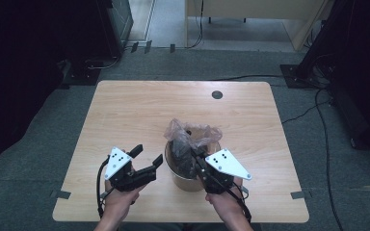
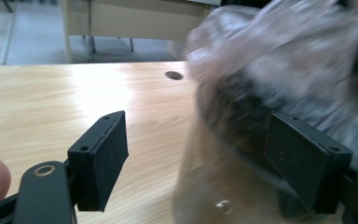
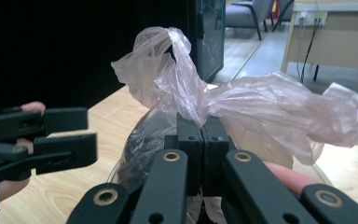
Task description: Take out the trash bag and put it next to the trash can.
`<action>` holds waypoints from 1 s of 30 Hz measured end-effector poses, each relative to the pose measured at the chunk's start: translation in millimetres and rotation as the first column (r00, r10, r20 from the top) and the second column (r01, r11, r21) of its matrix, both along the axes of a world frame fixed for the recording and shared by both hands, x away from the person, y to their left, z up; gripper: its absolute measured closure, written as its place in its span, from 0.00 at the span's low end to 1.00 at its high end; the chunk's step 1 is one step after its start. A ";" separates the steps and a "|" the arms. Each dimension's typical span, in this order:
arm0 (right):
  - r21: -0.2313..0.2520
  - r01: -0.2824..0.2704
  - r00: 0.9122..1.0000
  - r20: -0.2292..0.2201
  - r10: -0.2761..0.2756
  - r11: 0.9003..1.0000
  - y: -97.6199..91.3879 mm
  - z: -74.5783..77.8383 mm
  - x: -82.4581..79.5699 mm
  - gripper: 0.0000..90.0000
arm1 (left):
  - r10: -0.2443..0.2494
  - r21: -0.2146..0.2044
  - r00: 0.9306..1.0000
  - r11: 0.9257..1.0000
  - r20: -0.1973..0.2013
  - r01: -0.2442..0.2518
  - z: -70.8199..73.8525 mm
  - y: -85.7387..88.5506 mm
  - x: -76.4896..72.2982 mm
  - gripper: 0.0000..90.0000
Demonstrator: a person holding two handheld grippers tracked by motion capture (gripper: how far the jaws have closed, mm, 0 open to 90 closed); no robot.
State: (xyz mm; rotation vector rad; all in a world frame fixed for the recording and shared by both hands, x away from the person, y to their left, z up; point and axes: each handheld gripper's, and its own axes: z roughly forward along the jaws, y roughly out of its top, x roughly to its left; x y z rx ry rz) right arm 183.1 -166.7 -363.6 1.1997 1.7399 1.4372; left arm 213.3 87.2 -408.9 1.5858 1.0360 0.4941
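Note:
A tan bucket [image 1: 187,182] stands near the front middle of the wooden table [image 1: 125,110]. It is lined with a thin, translucent plastic bag [image 1: 192,131] that holds something dark [image 1: 179,151]. My right gripper [image 1: 198,158] is at the bucket's near right rim. In the right gripper view its jaws [image 3: 203,126] are shut on a bunched fold of the bag [image 3: 261,107], which is pulled up above the rim. My left gripper [image 1: 148,155] is just left of the bucket, open and holding nothing. In the left gripper view [image 2: 200,149], the bucket wall [image 2: 200,186] lies blurred between and beyond the pads.
A round cable hole [image 1: 217,95] sits near the table's far edge. Bare tabletop stretches left of and behind the bucket. Cables [image 1: 318,110] run over the carpet at the right, and a light desk [image 1: 250,9] stands beyond the table.

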 end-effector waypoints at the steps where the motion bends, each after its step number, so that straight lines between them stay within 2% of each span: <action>1: 0.001 0.003 1.000 0.005 -0.003 1.000 -0.4 0.9 0.0 1.00 | 0.008 -0.006 1.000 1.000 -0.009 -0.008 -2.7 4.1 0.5 0.22; 4: 0.005 0.011 1.000 0.017 -0.011 1.000 -1.4 2.6 0.9 1.00 | 0.025 0.000 1.000 1.000 -0.013 -0.025 -10.2 15.1 0.2 0.22; 6: 0.013 0.018 1.000 0.022 -0.018 1.000 -2.4 4.2 1.1 1.00 | 0.042 0.023 0.999 0.999 -0.013 -0.042 -16.3 22.4 -0.3 0.21; 8: 0.018 0.020 0.999 0.036 -0.021 1.000 -3.4 6.5 0.5 1.00 | 0.071 0.058 0.997 0.996 -0.018 -0.070 -24.7 31.2 0.6 0.21; 11: 0.021 0.018 0.998 0.058 -0.020 1.000 -4.3 10.6 -0.5 1.00 | 0.128 0.096 0.990 0.988 -0.059 -0.122 -41.2 46.5 4.3 0.21; 15: 0.022 0.018 0.996 0.084 -0.020 1.000 -5.3 16.0 -1.6 1.00 | 0.190 0.178 0.976 0.969 -0.104 -0.169 -65.2 62.3 10.2 0.21; 18: 0.031 0.019 0.995 0.098 -0.022 0.999 -6.2 19.7 -3.0 1.00 | 0.223 0.240 0.967 0.952 -0.127 -0.188 -79.1 71.3 14.2 0.20; 21: 0.035 0.019 0.994 0.110 -0.023 0.999 -7.4 22.8 -3.5 1.00 | 0.253 0.264 0.956 0.942 -0.149 -0.208 -88.4 80.6 17.1 0.20; 24: 0.038 0.019 0.993 0.119 -0.024 0.999 -8.1 26.1 -3.2 1.00 | 0.281 0.298 0.947 0.927 -0.153 -0.227 -95.3 88.2 19.2 0.19; 26: 0.039 0.020 0.992 0.126 -0.024 0.999 -8.8 28.9 -3.0 1.00 | 0.292 0.322 0.942 0.919 -0.165 -0.228 -100.4 92.3 20.5 0.18; 28: 0.038 0.021 0.990 0.137 -0.026 0.999 -10.1 32.4 -3.0 1.00 | 0.292 0.342 0.937 0.915 -0.192 -0.215 -105.8 95.9 22.2 0.14; 30: 0.041 0.023 0.989 0.147 -0.029 0.999 -11.3 36.1 -3.1 1.00 | 0.305 0.370 0.932 0.903 -0.197 -0.218 -108.6 98.0 22.6 0.13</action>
